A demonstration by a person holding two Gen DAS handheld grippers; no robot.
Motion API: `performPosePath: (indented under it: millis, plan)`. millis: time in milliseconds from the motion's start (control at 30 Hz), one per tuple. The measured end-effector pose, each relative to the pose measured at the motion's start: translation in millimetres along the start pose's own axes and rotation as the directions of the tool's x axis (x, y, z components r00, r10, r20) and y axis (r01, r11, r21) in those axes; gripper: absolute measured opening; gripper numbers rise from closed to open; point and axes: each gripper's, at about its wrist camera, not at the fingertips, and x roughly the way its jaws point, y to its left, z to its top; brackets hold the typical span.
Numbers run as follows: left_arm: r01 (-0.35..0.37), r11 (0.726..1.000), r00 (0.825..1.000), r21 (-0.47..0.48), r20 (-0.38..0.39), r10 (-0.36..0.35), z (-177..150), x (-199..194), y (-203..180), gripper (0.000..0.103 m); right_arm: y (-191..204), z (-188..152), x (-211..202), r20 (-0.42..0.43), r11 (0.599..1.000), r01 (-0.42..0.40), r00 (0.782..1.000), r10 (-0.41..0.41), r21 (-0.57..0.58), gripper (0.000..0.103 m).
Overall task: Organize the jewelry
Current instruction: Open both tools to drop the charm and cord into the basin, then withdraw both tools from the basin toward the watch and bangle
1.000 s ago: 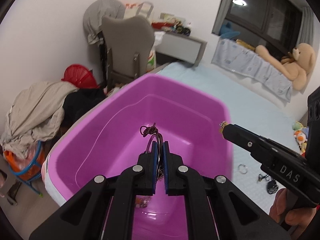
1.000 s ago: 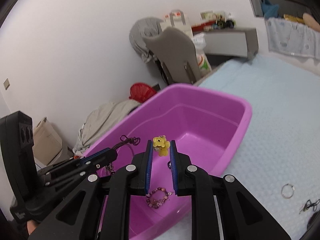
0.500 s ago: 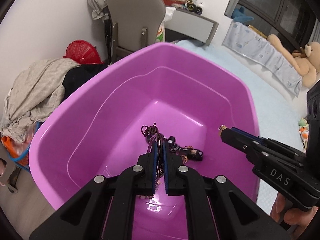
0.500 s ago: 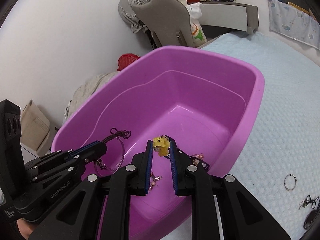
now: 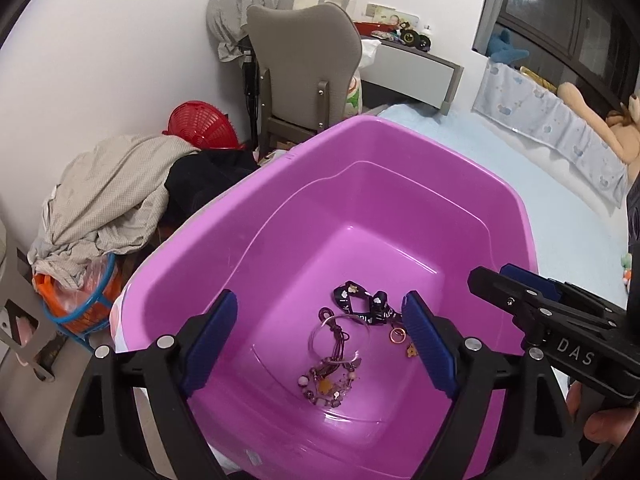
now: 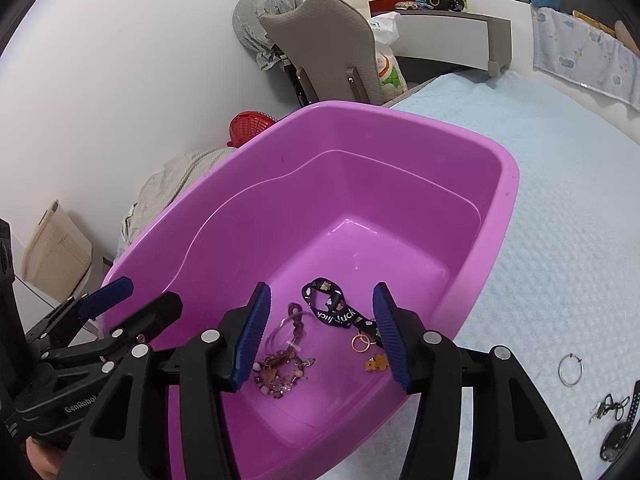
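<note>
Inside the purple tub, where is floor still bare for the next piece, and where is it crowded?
The purple tub has bare floor across its far half, between the back wall and the black lanyard. The near end is crowded: lanyard, beaded bracelet, yellow charm. Outside, the blue bedspread is bare down to the loose metal ring.

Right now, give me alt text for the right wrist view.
The right gripper, jaws open and empty, hangs over a purple tub holding a beaded bracelet, a black lanyard and a small yellow charm. A silver ring lies outside on the pale blue bedcover.
</note>
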Motion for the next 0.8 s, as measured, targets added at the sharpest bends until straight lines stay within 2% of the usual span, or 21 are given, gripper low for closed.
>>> performPosePath:
  millis: [400, 800]
  plan:
    - [-0.015, 0.999, 1.0, -0.045, 0.002, 0.015, -7, -15, 7, 0.084, 3, -8, -23, 0.039, 1.0, -0.023, 0.999, 0.023, 0.01, 0.051]
    - [-0.015, 1.0, 0.999, -0.001, 0.043, 0.015, -21, -47, -15, 0.087, -3, -40, -72, 0.107, 0.999, -0.032, 0.994, 0.03, 0.024, 0.053]
